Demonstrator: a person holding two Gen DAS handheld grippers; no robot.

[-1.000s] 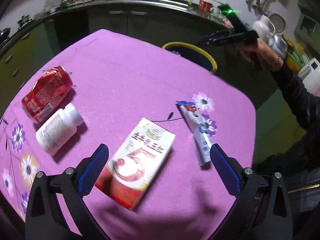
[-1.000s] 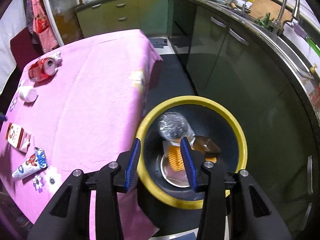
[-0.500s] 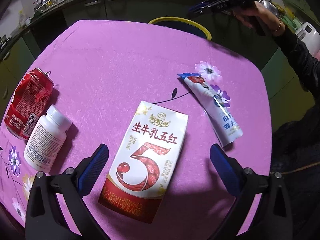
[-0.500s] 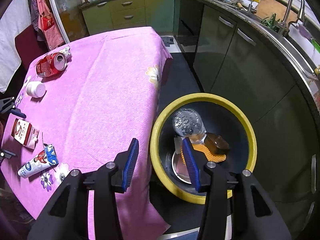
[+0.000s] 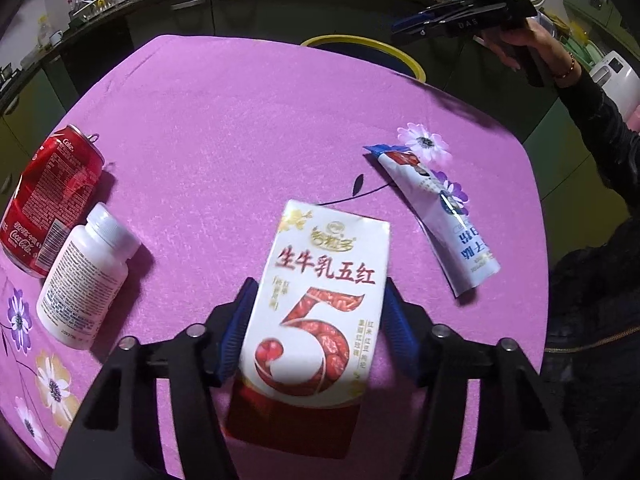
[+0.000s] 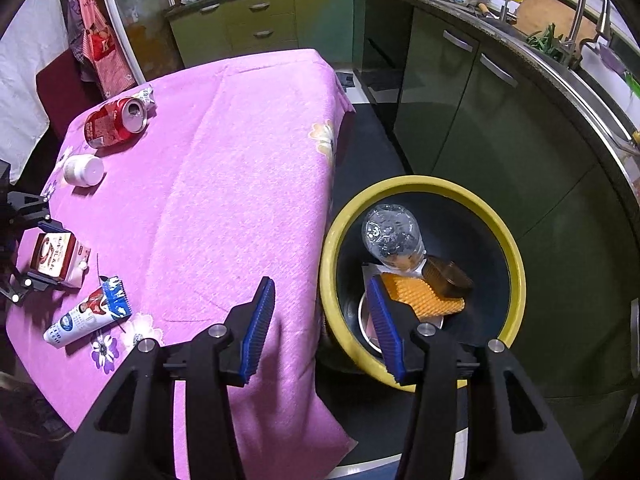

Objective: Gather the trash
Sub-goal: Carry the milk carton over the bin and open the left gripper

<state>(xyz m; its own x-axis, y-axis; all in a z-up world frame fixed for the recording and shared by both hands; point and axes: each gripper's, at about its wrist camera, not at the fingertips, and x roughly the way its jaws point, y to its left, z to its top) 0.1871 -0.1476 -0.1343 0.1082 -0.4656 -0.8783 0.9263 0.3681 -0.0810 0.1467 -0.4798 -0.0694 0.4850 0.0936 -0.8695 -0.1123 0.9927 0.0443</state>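
Since a second ago, the left tongs (image 5: 316, 332) dropped over the white-and-red milk carton (image 5: 316, 300) and were closing, pads just beside its long sides (contact unclear). It lay flat on the pink-clothed worktop (image 5: 240, 120), between a white pill bottle (image 5: 86, 272) and a white-and-blue tube (image 5: 440, 216). The right tongs (image 6: 324, 328) hung empty, opening, over the yellow-rimmed bin (image 6: 514, 264). A squeezed carton could buckle or slip free.

The left gripper (image 5: 316, 332) is closing its blue fingers (image 5: 236, 328) around a milk carton (image 5: 320, 300) on the pink surface (image 5: 240, 128), with a bottle (image 5: 86, 272), can (image 5: 48, 196) and tube (image 5: 440, 216) nearby.
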